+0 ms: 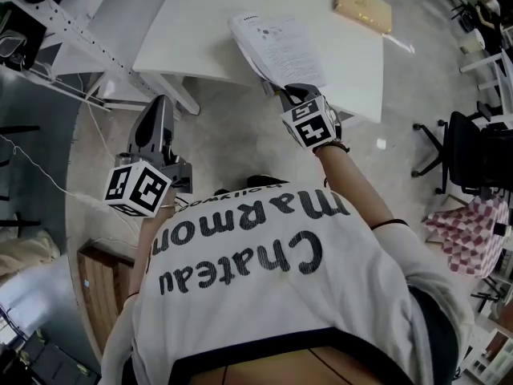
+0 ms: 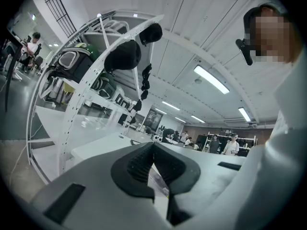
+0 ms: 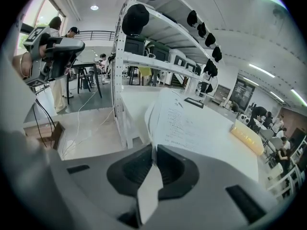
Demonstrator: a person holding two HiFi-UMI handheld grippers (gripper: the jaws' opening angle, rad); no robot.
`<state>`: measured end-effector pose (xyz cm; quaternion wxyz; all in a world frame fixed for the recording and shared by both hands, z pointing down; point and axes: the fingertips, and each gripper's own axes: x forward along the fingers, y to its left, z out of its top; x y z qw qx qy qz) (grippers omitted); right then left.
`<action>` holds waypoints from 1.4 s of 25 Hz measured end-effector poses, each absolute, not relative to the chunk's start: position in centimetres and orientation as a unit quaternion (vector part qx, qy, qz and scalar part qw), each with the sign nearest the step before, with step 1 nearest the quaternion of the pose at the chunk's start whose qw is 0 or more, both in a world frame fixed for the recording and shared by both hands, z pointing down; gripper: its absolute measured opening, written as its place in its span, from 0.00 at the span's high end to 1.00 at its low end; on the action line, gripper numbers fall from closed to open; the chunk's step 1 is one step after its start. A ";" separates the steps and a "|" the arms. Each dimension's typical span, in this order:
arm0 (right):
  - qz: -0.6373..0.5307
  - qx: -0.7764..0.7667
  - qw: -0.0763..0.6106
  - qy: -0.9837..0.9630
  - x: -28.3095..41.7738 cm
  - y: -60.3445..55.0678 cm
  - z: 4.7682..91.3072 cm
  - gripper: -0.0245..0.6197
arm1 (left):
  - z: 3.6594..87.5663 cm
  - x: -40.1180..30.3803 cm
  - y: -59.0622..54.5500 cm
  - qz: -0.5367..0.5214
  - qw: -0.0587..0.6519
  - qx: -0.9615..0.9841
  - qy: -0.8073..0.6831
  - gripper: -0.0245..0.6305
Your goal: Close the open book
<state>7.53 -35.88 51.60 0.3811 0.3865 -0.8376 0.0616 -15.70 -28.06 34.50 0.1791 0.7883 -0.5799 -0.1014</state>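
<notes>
My right hand-held gripper is clamped on a page of the open book. Pads are tight on the sheet's near edge, and a strip of it pokes back through the jaws. The book sits at the near edge of the white surface, straight ahead of that gripper, pages fanned up. My left hand-held gripper is well apart from the book, off the surface over the floor, jaws together, holding nothing

white book, white table, red-and-white checked cloth
</notes>
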 end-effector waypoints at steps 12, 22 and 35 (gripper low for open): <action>0.060 0.400 0.387 -0.829 8.6 -37.0 52.5 0.89 | 34.7 -16.0 -28.5 -0.093 0.179 0.788 -0.581 0.93; 0.071 0.419 0.388 -0.817 10.5 -38.1 52.8 0.89 | 34.6 -16.2 -28.6 -0.092 0.178 0.786 -0.585 0.93; 0.087 0.442 0.385 -0.805 11.5 -39.1 53.1 0.89 | 34.3 -17.0 -29.0 -0.091 0.174 0.786 -0.587 0.93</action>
